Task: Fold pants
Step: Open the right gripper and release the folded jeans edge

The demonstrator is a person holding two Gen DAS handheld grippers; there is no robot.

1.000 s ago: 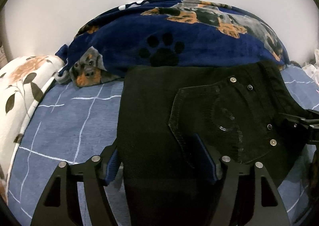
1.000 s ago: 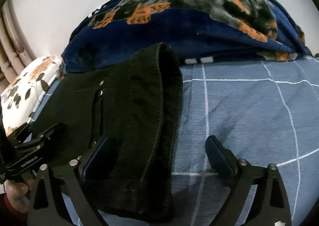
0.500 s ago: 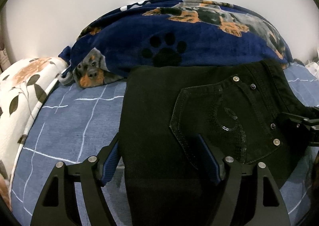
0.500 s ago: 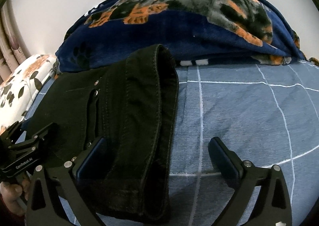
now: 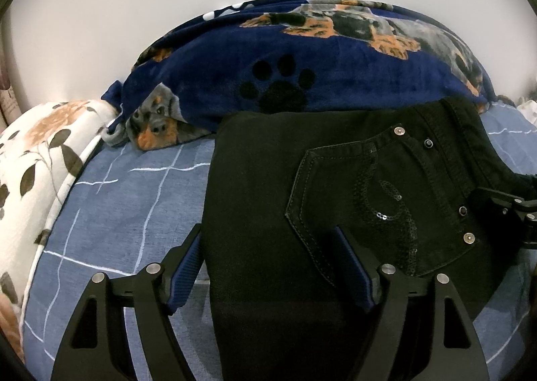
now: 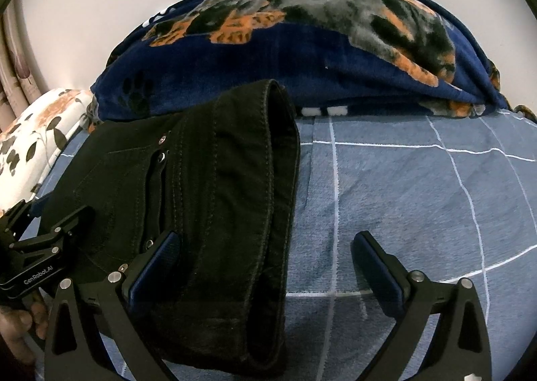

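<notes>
Garment: black jeans (image 5: 335,186) lie folded into a compact stack on the blue checked bedsheet (image 5: 127,199), sequinned back pocket (image 5: 379,209) uppermost, waistband (image 6: 255,186) at the stack's right edge.
Placement rationale: the far edge sits just beside the navy dog-print blanket (image 5: 302,72); the fold looks near complete, probably awaiting a final squaring.
Left gripper (image 5: 268,267): fingers spread wide and holding nothing; one finger beside the stack's left edge over the sheet, the other over the denim near the pocket.
Right gripper (image 6: 265,263): fingers likewise apart and empty; one over the denim by the waistband, the other over bare sheet.
Pose: both tools low and level, straddling opposite edges of the stack; whether the pads touch cloth cannot be told.
Surroundings: floral pillow (image 5: 37,152) at the left.
</notes>
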